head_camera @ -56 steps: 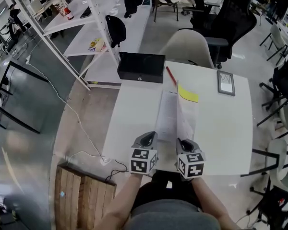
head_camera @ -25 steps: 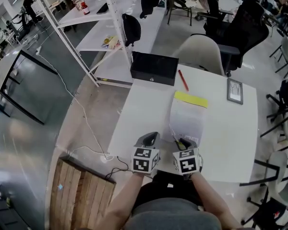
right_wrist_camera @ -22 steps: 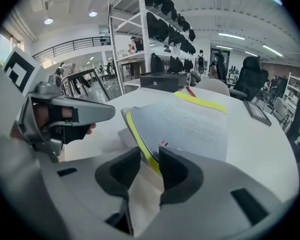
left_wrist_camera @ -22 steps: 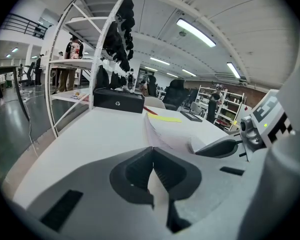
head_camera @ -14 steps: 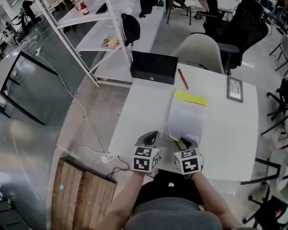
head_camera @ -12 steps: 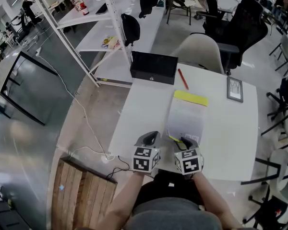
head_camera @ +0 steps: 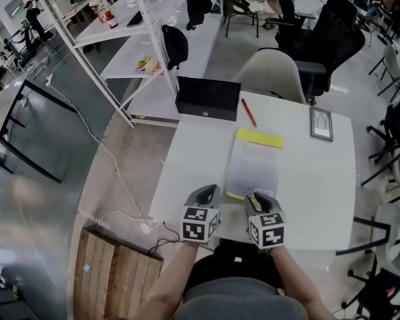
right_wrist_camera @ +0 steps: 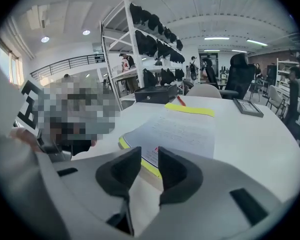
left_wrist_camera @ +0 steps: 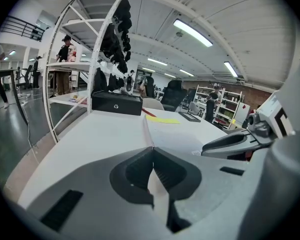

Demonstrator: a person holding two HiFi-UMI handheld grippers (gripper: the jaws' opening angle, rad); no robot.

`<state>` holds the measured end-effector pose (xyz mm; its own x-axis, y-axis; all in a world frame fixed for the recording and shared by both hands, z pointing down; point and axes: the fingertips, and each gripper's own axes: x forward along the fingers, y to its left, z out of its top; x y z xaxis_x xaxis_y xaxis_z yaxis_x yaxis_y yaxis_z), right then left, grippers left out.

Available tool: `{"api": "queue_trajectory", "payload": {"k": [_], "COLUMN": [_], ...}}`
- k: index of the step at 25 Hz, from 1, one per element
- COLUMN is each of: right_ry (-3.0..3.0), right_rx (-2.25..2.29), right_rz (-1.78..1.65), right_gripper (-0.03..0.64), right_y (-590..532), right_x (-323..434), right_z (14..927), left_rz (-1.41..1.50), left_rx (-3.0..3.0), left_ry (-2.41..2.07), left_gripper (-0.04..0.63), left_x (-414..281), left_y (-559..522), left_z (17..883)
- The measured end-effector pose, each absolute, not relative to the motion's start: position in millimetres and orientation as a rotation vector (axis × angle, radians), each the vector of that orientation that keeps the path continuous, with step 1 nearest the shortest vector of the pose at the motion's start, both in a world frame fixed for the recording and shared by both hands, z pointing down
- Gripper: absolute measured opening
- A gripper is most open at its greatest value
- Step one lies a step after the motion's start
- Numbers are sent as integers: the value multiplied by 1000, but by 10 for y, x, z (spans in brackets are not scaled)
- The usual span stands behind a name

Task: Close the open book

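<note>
Head view looks down on a white table (head_camera: 187,152) on which both grippers rest at the near edge. The book (head_camera: 255,165) lies flat on this table directly in front of the right gripper (head_camera: 260,197), and its near short edge is just at the tips of that gripper. It is one leaf wide, with a pale printed sheet on top. Its long axis runs straight away from the right gripper, almost along the line in which the gripper points. The far short end carries a yellow strip, and a yellow corner shows at the near left.

A black box (head_camera: 208,99) stands beyond the book, ahead of the left gripper (head_camera: 207,193). The left gripper is just beside the near left corner of the book and does not touch it. In the left gripper view its jaws are pressed together with nothing between them.

In the right gripper view the jaws have just been closing and now stand a little apart. The yellow near edge of the book (right_wrist_camera: 180,129) shows through the gap, but the pads do not press on it.

A small framed picture (head_camera: 321,123) lies far ahead, to the right of the right gripper. A red pen (head_camera: 249,113) lies just past the yellow end.
</note>
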<state>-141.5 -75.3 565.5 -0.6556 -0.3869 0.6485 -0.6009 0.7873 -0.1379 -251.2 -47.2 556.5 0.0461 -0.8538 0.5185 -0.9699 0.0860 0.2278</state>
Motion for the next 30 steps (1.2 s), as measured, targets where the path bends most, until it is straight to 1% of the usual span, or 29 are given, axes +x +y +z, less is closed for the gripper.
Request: {"api": "queue_trajectory", "payload": {"k": [11, 18, 22, 30], "right_ry": [-2460, -2527, -2569, -2596], "right_rx": [947, 1082, 1131, 1256], "right_rz": [490, 406, 431, 452], "right_gripper": [48, 33, 7, 5], "right_y": [-981, -1103, -1142, -1239], "right_x": [-1167, -971, -865, -584], "right_z": [5214, 4892, 4766, 4614], "left_rz": [281, 262, 255, 247], "left_rx": [1879, 1906, 1927, 1969], "left_ry": [-1822, -1824, -1831, -1845], "left_gripper": [8, 7, 8, 8], "left_x": [-2433, -2440, -2452, -2459], "left_y": [-653, -744, -795, -903], "left_z": [5345, 5239, 5148, 5007]}}
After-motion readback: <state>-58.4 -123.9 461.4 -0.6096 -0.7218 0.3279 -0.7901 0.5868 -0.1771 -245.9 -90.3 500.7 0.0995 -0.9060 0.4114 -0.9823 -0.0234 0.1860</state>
